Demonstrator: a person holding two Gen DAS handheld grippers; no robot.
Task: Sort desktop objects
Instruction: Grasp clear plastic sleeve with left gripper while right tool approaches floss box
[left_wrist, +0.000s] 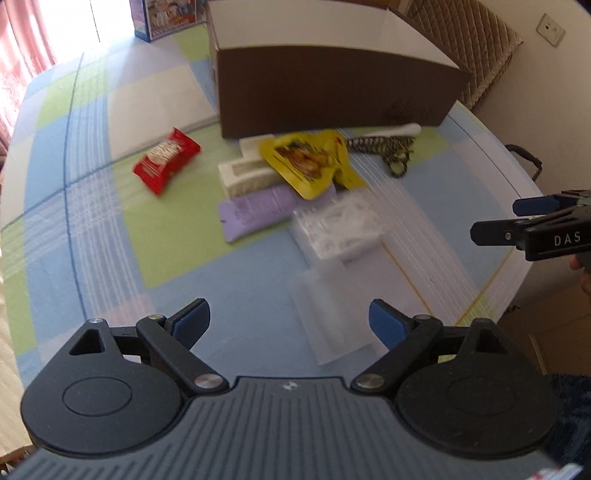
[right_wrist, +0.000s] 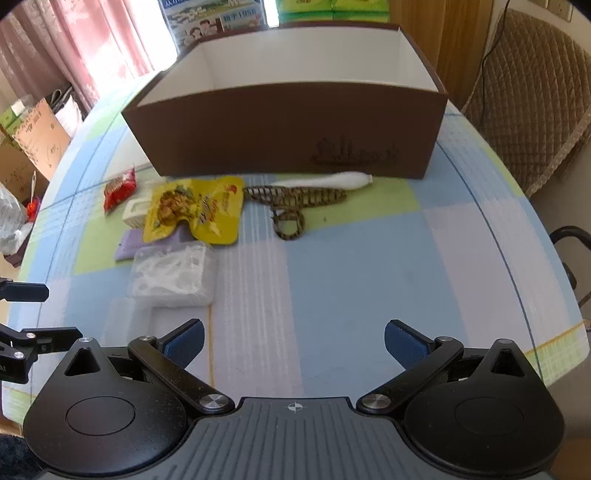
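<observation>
A brown open box (right_wrist: 288, 129) with white inner walls stands at the back of the table, also in the left wrist view (left_wrist: 332, 96). In front of it lie a yellow pouch (right_wrist: 195, 210) (left_wrist: 310, 162), a red snack packet (left_wrist: 166, 160) (right_wrist: 120, 188), a purple packet (left_wrist: 255, 212), a cream brush-like block (left_wrist: 240, 177), a clear bag of white plastic bits (right_wrist: 171, 273) (left_wrist: 340, 229), a clear flat packet (left_wrist: 328, 317), a striped cord (right_wrist: 295, 203) and a white tube (right_wrist: 332, 181). My left gripper (left_wrist: 290, 326) is open above the clear flat packet. My right gripper (right_wrist: 293, 343) is open over bare cloth.
The table wears a blue, green and white checked cloth (right_wrist: 351, 277). A padded chair (right_wrist: 532, 99) stands at the back right. Cardboard boxes (right_wrist: 33, 140) sit on the floor at the left. Printed cartons (right_wrist: 218, 18) stand behind the brown box.
</observation>
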